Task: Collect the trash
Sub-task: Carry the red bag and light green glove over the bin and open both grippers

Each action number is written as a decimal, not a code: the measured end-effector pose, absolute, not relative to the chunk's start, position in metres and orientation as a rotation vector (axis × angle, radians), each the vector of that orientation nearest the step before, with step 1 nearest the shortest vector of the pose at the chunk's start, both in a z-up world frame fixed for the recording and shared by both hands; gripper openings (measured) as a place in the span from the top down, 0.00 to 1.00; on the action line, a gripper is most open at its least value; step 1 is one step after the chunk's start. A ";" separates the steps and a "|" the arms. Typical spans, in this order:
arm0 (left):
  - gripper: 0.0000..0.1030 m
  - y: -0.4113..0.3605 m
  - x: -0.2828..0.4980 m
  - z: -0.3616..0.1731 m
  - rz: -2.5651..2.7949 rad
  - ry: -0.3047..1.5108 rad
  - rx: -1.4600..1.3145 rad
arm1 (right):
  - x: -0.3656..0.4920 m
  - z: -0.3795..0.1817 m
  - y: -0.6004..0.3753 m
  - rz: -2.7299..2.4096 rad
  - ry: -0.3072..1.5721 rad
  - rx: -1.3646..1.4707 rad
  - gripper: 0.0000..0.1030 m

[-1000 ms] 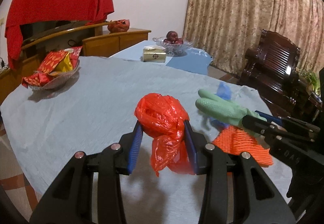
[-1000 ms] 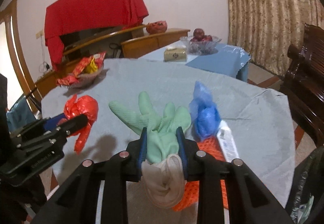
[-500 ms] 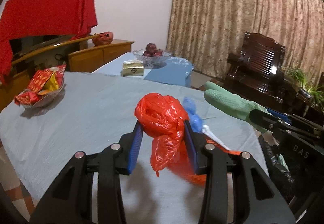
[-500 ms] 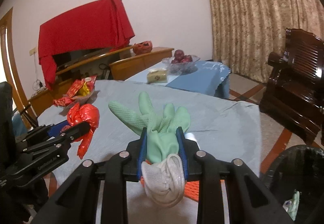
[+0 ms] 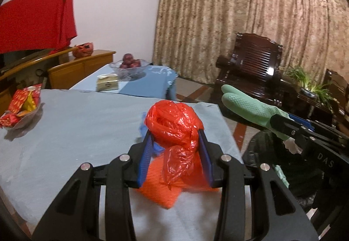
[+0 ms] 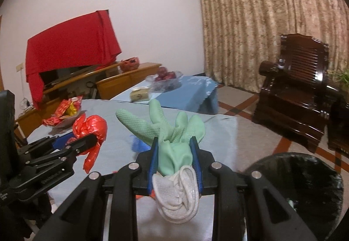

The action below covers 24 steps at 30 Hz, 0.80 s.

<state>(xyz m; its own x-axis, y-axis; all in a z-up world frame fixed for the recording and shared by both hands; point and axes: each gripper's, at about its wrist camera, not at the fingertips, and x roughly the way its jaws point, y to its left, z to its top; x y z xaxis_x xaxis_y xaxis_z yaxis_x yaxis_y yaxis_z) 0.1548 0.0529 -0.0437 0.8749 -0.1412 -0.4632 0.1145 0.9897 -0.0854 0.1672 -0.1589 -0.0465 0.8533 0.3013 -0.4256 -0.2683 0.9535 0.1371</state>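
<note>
Both fisheye views are lit by dim, warm indoor light from above, with soft shadows on the table (image 5: 82,123), small glare on the dark chair (image 6: 305,79), slight blur and grain everywhere, curved lines and black corners at the edges.

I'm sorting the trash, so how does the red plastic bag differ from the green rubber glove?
The red plastic bag is glossy, crinkled and knotted into a ball; the green rubber glove is matte, textured, with fingers splayed. The bag sits in the left hand-held gripper, the glove in the right hand-held gripper. Both are clamped above the table.
</note>
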 end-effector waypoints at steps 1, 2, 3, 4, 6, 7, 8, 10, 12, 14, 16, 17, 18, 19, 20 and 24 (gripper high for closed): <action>0.62 0.047 0.156 -0.043 -0.144 0.486 -0.052 | 0.166 -0.047 -0.164 0.289 0.458 0.075 0.73; 0.62 0.039 0.157 -0.042 -0.161 0.484 -0.047 | 0.164 -0.047 -0.171 0.275 0.456 0.077 0.73; 0.62 0.032 0.157 -0.042 -0.173 0.485 -0.045 | 0.163 -0.047 -0.175 0.266 0.456 0.078 0.73; 0.62 0.027 0.158 -0.042 -0.185 0.486 -0.043 | 0.161 -0.047 -0.183 0.251 0.456 0.079 0.73; 0.62 0.010 0.161 -0.043 -0.221 0.491 -0.038 | 0.157 -0.047 -0.198 0.222 0.455 0.083 0.73; 0.62 0.003 0.162 -0.044 -0.235 0.493 -0.034 | 0.155 -0.047 -0.203 0.210 0.456 0.084 0.73; 0.62 -0.007 0.163 -0.044 -0.253 0.493 -0.028 | 0.153 -0.048 -0.210 0.197 0.456 0.087 0.73; 0.62 -0.022 0.165 -0.046 -0.283 0.492 -0.024 | 0.149 -0.048 -0.225 0.166 0.456 0.092 0.73; 0.62 -0.036 0.169 -0.047 -0.312 0.493 -0.017 | 0.145 -0.048 -0.243 0.133 0.455 0.096 0.73; 0.62 -0.049 0.171 -0.049 -0.337 0.492 -0.010 | 0.141 -0.048 -0.256 0.104 0.454 0.095 0.73; 0.62 -0.065 0.174 -0.050 -0.367 0.487 -0.001 | 0.137 -0.049 -0.268 0.076 0.455 0.093 0.73; 0.62 -0.071 0.174 -0.051 -0.380 0.485 0.005 | 0.135 -0.050 -0.275 0.059 0.458 0.094 0.73; 0.62 -0.082 0.175 -0.052 -0.400 0.481 0.013 | 0.134 -0.051 -0.279 0.048 0.460 0.094 0.73; 0.62 -0.089 0.175 -0.053 -0.412 0.480 0.018 | 0.132 -0.053 -0.286 0.032 0.463 0.096 0.73; 0.62 -0.099 0.176 -0.054 -0.431 0.478 0.025 | 0.131 -0.055 -0.292 0.016 0.467 0.096 0.73; 0.62 -0.130 0.180 -0.060 -0.489 0.484 0.037 | 0.125 -0.061 -0.314 -0.034 0.481 0.105 0.73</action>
